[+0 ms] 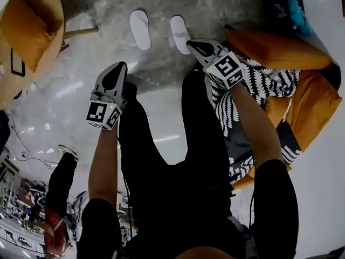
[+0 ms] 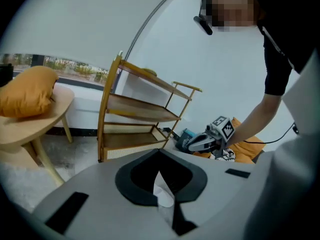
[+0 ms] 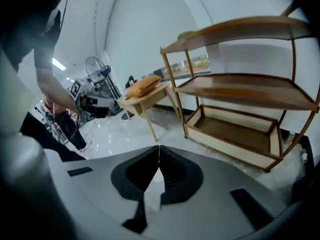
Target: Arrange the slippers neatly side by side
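Standing over the grey floor (image 1: pixel 102 15), I hold my left gripper (image 1: pixel 119 68) and right gripper (image 1: pixel 195 45) with the jaws of each pressed together and nothing between them. Beyond their tips, the left slipper (image 1: pixel 139 29) and the right slipper (image 1: pixel 179 34), both white, lie side by side on the floor.
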A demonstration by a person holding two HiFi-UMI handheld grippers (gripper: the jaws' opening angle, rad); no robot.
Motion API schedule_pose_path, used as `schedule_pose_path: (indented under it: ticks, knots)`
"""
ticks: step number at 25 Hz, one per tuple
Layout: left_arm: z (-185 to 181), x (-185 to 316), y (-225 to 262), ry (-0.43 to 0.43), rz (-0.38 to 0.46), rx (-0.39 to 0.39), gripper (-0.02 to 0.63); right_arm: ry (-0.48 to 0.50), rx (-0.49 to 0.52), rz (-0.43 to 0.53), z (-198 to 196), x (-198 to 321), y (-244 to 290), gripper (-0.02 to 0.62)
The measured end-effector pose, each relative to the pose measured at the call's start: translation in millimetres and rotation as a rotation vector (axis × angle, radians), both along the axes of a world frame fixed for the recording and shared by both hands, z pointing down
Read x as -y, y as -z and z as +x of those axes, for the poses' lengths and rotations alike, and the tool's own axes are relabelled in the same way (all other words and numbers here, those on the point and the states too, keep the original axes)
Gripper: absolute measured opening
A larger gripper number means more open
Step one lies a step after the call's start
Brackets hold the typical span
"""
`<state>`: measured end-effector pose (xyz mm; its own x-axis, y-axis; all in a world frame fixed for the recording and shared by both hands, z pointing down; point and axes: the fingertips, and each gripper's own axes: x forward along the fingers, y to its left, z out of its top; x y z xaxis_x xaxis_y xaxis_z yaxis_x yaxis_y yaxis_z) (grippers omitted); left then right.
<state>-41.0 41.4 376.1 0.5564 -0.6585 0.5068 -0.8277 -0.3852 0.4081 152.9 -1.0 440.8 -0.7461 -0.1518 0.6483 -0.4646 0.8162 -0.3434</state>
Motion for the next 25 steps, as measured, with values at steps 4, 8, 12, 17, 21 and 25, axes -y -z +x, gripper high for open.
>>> schedule_pose_path:
  ticks: [4, 8, 12, 17, 21, 25]
  knots:
    - [14, -4, -41, -0.063, 0.010, 0.037, 0.014, 0.052, -0.080, -0.036, 10, -11, -73, 0.031]
    - [26, 0, -70, -0.062, 0.089, 0.091, 0.014, 0.142, -0.193, -0.065, 19, -26, -133, 0.032]
    - [29, 12, -103, -0.020, 0.082, 0.109, 0.014, 0.172, -0.257, -0.082, 17, -34, -178, 0.032]
    - [31, 26, -140, -0.005, 0.123, 0.133, 0.014, 0.248, -0.328, -0.113, 21, -32, -233, 0.033]
    - [28, 32, -165, 0.013, 0.105, 0.121, 0.014, 0.349, -0.379, -0.157, 26, -36, -279, 0.034]
    - [19, 36, -188, 0.014, 0.095, 0.120, 0.014, 0.466, -0.408, -0.172, 26, -47, -318, 0.131]
